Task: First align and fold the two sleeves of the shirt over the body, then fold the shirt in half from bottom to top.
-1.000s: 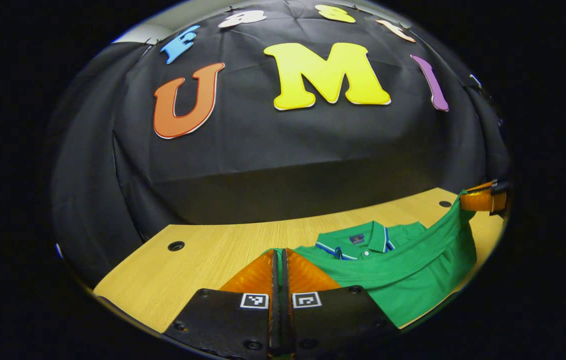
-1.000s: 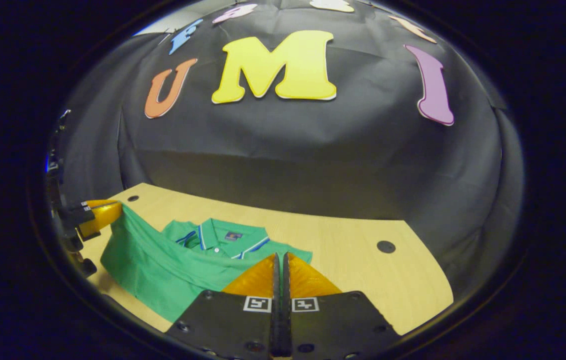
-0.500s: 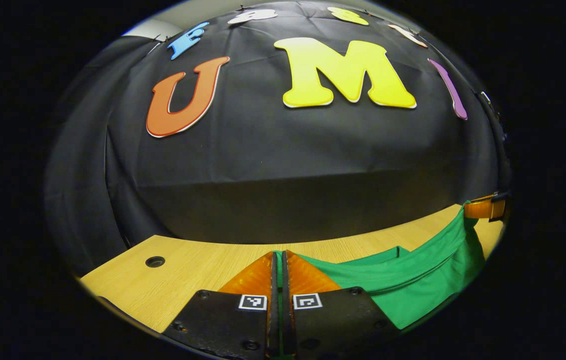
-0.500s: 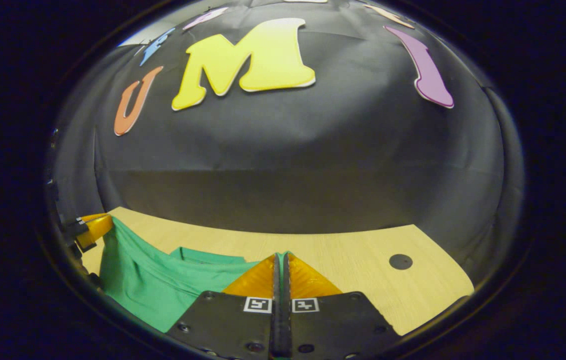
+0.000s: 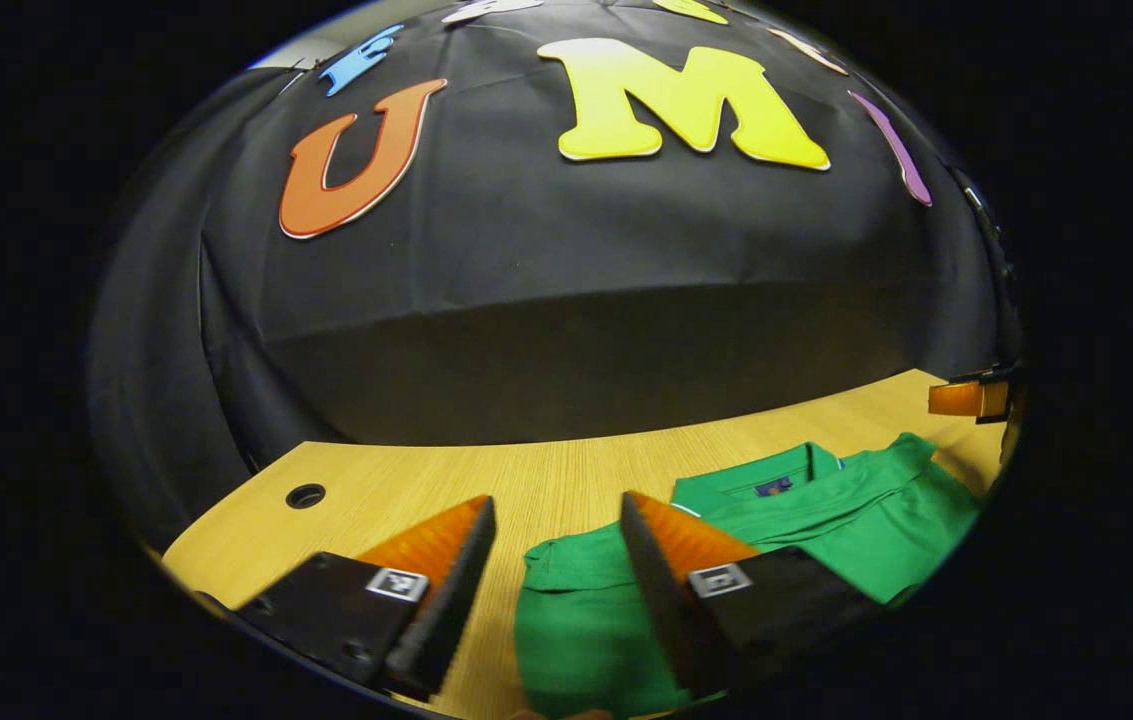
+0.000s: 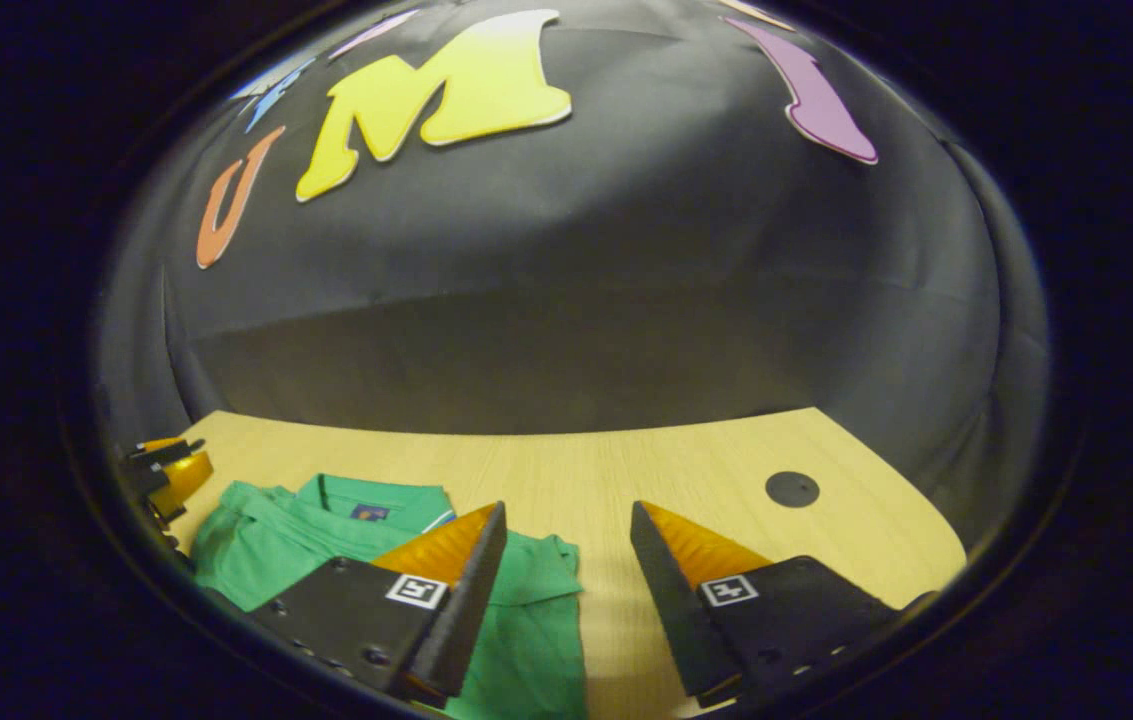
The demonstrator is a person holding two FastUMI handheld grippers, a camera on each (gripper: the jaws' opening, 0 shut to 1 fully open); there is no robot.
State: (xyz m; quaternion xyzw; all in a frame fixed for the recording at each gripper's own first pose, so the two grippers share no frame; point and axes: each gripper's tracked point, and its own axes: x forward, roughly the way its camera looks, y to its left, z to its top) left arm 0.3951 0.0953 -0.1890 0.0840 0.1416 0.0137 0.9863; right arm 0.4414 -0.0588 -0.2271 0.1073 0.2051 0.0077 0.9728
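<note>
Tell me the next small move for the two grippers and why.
Probably lift both straight up and back off. The left gripper and right gripper stand open with no cloth between the fingers, and the green shirt lies folded on the wooden table, hem up by the collar. The fold looks done.

A green polo shirt (image 5: 826, 510) (image 6: 306, 540) lies folded flat on a light wooden table (image 5: 546, 480) (image 6: 626, 470). Its lower half is laid up over the body, and the collar with a small dark label inside faces the black backdrop.
</note>
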